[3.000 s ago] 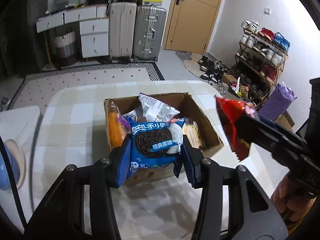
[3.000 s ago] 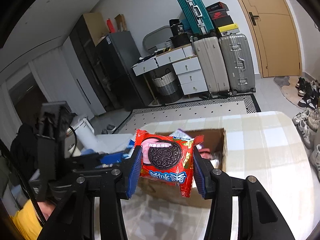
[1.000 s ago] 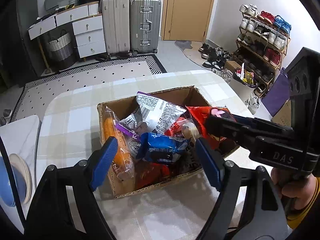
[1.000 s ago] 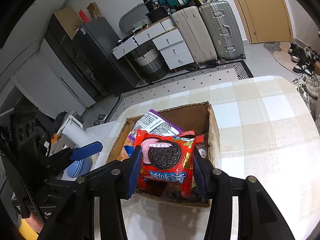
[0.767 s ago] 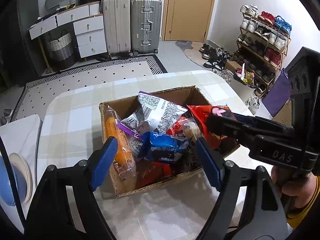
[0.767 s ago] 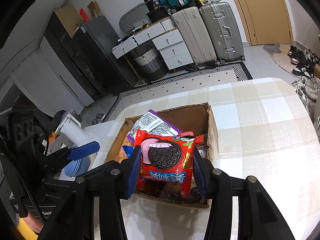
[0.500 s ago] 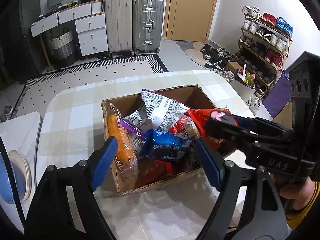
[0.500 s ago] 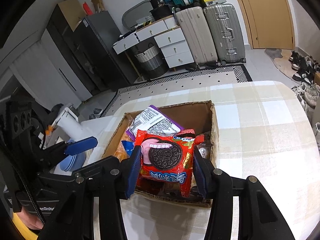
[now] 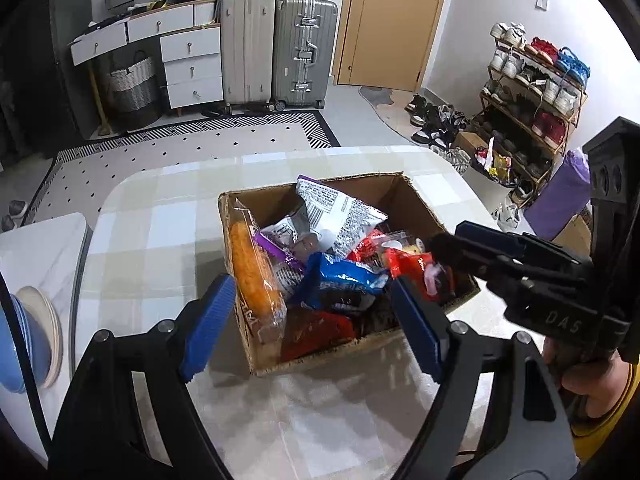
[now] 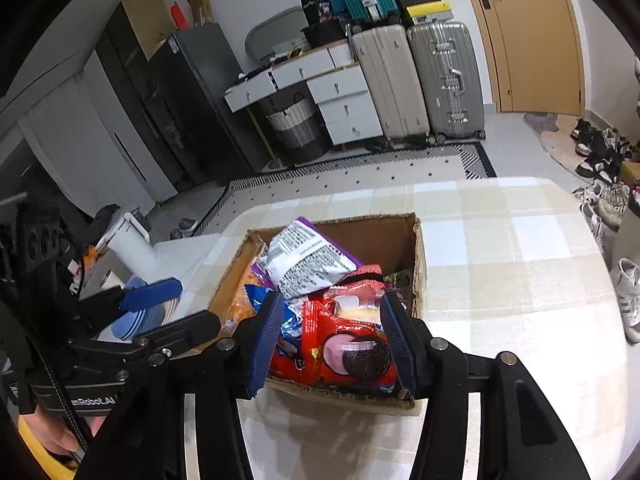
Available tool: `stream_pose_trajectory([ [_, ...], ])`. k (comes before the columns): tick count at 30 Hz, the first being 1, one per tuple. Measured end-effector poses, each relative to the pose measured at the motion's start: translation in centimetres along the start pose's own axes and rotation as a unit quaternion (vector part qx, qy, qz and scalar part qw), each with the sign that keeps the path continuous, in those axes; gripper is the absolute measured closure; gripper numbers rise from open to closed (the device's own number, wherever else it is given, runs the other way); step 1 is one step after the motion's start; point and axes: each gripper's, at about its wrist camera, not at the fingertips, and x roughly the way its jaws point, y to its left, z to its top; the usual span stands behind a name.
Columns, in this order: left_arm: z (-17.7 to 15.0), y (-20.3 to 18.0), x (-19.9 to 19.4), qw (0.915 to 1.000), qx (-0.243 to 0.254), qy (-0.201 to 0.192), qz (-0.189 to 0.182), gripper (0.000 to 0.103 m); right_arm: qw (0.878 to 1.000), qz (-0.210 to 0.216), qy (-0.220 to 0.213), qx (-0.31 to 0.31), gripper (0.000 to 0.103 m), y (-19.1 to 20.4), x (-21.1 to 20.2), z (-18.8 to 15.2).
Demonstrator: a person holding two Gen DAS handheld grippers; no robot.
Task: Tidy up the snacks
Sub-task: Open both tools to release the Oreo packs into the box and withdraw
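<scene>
red cookie packet (image 10: 348, 344), blue packet (image 9: 344, 280), brown box (image 9: 420, 200), beige checked tablecloth (image 10: 500, 248)

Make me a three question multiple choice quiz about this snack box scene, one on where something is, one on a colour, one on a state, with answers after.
1. Where is the long orange snack pack?
A. On the table outside the box
B. Along the left wall of the cardboard box
C. In the left gripper

2. What colour is the Oreo pack between the right gripper's fingers?
A. Red
B. Green
C. Yellow

3. What is the left gripper doing?
A. Clamped on the blue Oreo pack
B. Shut with nothing in it
C. Open and empty above the box's near edge

Answers: 1 B, it lies against that wall inside the box. 2 A, its wrapper is red; the jaws are opening around it as it lies in the box. 3 C, nothing sits between its blue pads.
</scene>
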Motion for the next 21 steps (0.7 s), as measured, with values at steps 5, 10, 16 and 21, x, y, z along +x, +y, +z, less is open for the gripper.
stream_pose_trajectory([
  [5,-0.6,-0.1,-1.6,0.9999,-0.013,-0.004,0.009,0.025,1.000,-0.002,-0.006,-0.021,0.051,0.7,-1.3,-0.2],
  [10,-1.0,-1.0,-3.4,0.9998,-0.008,-0.017,0.005,0.024,1.000,0.000,-0.007,-0.031,0.051,1.3,-2.5,-0.6],
  [16,-1.2,-2.1,-5.4,0.9996,0.003,-0.027,0.008,0.024,0.999,0.002,-0.013,-0.044,0.051,2.3,-3.9,-1.0],
  [21,-1.5,-2.5,-7.6,0.9991,-0.001,-0.042,0.010,0.024,0.998,0.003,-0.032,-0.063,0.051,3.8,-6.3,-1.1],
])
